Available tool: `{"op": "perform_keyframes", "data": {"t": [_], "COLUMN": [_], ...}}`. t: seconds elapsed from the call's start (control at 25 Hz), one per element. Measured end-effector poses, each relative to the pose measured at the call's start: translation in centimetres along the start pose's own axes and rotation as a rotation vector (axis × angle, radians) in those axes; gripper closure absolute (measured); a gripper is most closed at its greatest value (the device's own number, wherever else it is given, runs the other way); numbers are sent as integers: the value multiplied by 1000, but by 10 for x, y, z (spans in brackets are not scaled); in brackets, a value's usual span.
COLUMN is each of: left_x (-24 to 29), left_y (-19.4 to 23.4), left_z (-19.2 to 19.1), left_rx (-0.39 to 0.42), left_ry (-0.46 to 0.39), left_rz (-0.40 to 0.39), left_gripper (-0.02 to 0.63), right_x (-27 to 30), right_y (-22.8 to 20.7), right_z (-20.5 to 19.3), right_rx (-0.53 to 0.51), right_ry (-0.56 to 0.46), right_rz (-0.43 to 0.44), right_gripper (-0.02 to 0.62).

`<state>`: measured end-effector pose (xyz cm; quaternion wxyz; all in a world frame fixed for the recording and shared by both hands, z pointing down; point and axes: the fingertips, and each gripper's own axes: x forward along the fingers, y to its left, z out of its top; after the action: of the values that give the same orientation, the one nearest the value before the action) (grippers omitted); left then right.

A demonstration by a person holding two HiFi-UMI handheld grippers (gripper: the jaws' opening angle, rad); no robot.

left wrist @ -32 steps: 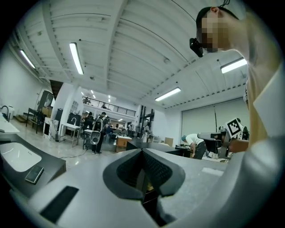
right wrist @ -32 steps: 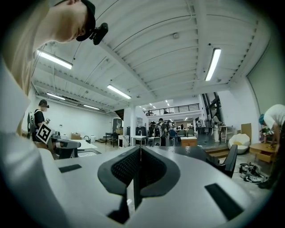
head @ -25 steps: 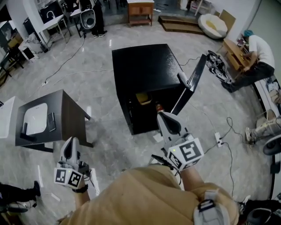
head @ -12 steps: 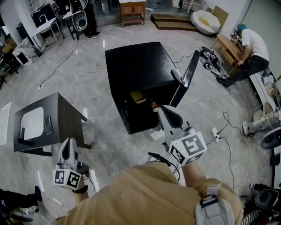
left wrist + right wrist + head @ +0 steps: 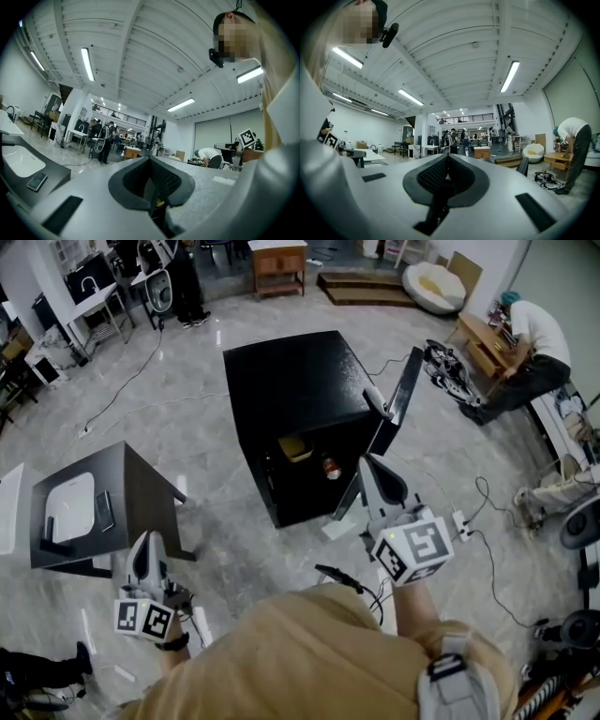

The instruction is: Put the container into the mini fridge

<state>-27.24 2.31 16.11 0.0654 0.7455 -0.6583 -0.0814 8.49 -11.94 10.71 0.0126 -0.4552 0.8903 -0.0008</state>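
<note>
The black mini fridge (image 5: 295, 381) stands on the floor in the head view with its door (image 5: 398, 413) swung open to the right. Inside on a shelf lies a yellowish container (image 5: 300, 447), and a red can (image 5: 330, 467) sits a little lower to its right. My right gripper (image 5: 373, 465) is shut and empty, held in front of the open door, apart from the fridge. My left gripper (image 5: 142, 545) is shut and empty, low at the left near my body. Both gripper views show closed jaws, left gripper (image 5: 150, 161) and right gripper (image 5: 447, 157), pointing out into the room.
A dark side table (image 5: 141, 484) at the left carries a white tray (image 5: 70, 501) and a phone (image 5: 103, 510). Cables and a power strip (image 5: 461, 521) lie on the floor right of the fridge. A person (image 5: 534, 343) bends over at the far right.
My right gripper has drawn back and to the right from the fridge opening, uncovering the red can. The left gripper has hardly moved.
</note>
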Motion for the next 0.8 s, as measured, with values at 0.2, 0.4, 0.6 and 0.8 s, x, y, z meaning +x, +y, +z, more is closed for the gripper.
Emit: {"op": "perform_keyframes", "data": {"t": [0.2,0.4,0.6,0.8], "left_x": [-5,-11,-20,-27], "left_y": [0,-1,-3,-4], "left_z": [0,1,0,1], "left_rx": [5,22,33,29], "left_ry": [4,12,15,16], "left_rz": [-16,-16,-17,-22], "left_gripper": [604,604,604,604], "right_x": [-8,-14,-23,-34], "right_y": [4,8,10,12], "right_z": [3,0,-6,-7], "right_rx": [-27,-23,-10,-8], "right_ry": [-13,-11,-2,-1], "right_rz": [-26,-29,-43,-59], "right_gripper": [595,594,594,594]}}
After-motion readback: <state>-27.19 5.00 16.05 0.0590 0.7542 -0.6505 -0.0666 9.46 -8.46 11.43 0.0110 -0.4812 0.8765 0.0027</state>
